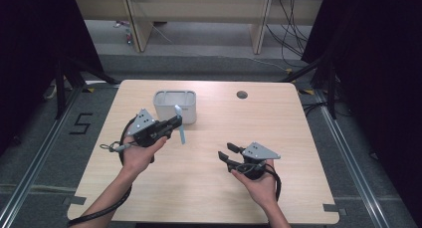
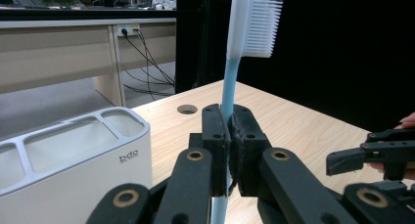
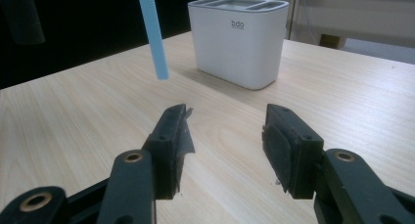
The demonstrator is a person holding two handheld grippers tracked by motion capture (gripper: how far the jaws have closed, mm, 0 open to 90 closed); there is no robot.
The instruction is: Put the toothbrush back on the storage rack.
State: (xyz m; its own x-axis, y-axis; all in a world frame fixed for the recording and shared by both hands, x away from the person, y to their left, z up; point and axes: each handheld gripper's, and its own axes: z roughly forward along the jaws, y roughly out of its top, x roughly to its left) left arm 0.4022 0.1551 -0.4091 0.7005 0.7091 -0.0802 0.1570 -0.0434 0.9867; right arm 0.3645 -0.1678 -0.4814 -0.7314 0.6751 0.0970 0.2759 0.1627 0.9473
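From above, my left gripper (image 1: 171, 123) pinched a toothbrush (image 1: 180, 124) by its blue handle, in the air just in front of the white holder (image 1: 174, 106) on the table (image 1: 209, 188). The handle hung down toward the wood, tilted a little. My right gripper (image 1: 226, 152) sat low and well apart, jaws spread and holding nothing. The risk I saw here was aim: the brush hung beside the holder, not over a slot, so lowering it as it stood would have struck the rim or the table.

In the left gripper view, the pads were pressed together on the thin handle, and the bristle head (image 2: 259, 21) stood high above them. That long stretch above a narrow pinch could have let the brush swivel between the pads if the head or the tail knocked anything. The holder's open compartments (image 2: 68, 143) lay off to one side, so I judged a swing across was needed first. A careless swing might also have nudged the light holder along the table.

In the right gripper view, my spread jaws framed bare wood. The handle's tip (image 3: 157, 53) hung clear above the table, near the holder (image 3: 238, 43). With that hand so far off, it could not have steadied the holder had it tipped.
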